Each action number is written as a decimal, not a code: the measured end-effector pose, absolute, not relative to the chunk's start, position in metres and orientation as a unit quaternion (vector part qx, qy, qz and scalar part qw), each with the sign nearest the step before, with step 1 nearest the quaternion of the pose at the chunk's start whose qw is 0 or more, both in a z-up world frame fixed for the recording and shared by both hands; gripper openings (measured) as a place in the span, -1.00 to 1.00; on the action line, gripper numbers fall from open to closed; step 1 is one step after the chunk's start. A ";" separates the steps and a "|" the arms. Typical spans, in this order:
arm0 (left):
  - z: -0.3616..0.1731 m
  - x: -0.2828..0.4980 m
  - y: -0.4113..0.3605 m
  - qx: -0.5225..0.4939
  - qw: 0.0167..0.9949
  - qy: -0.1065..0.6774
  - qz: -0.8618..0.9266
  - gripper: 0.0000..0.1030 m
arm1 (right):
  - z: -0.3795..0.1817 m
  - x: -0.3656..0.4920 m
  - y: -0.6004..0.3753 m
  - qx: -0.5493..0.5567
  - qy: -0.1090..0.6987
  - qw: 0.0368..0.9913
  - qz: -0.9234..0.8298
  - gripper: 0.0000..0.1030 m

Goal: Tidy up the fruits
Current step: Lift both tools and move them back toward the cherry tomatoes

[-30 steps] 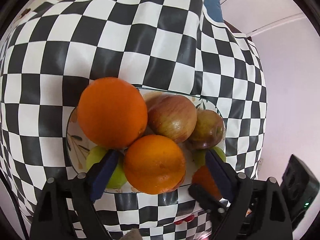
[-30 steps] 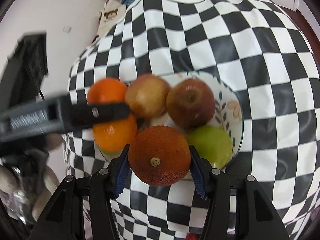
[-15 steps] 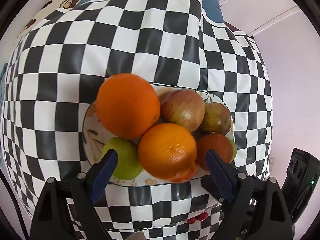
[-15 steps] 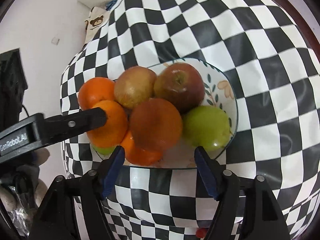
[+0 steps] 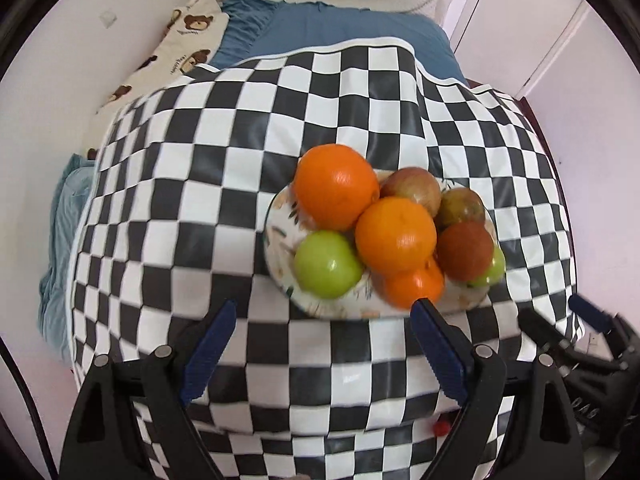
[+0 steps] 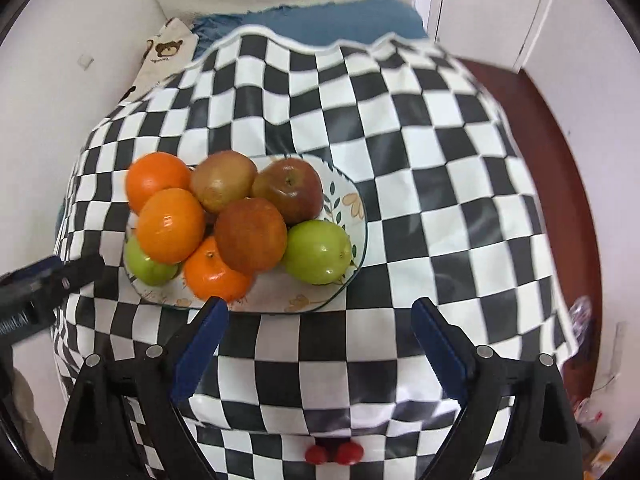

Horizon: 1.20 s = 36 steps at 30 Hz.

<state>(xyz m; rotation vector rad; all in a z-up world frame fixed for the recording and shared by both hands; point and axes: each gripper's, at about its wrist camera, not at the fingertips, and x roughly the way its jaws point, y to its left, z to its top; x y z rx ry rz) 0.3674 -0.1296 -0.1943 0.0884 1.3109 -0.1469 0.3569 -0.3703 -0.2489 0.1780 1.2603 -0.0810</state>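
Both tools are seen spread wide and empty: the left gripper (image 5: 320, 330) and the right gripper (image 6: 320, 326), each near the front rim of the white floral ceramic plate (image 6: 352, 204) on the black-and-white checked tablecloth (image 6: 440, 200). Eight fruits are heaped on the plate. A roll-off is judged possible, since the dark rust-coloured orange (image 6: 251, 234) (perched on its neighbours) could be nudged. No long axis is offered by the round fruits; the red-brown apple (image 6: 289, 190) is seen stem-up.
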 end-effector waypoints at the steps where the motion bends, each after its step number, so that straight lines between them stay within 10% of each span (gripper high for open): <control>1: -0.188 0.359 -0.129 0.042 0.793 0.603 -0.069 0.74 | -0.242 0.352 -0.368 0.079 0.583 0.808 -0.037 0.85; 36: -0.043 0.223 -0.137 0.028 0.854 0.510 -0.093 0.74 | -0.047 0.213 -0.325 0.072 0.486 0.871 0.003 0.85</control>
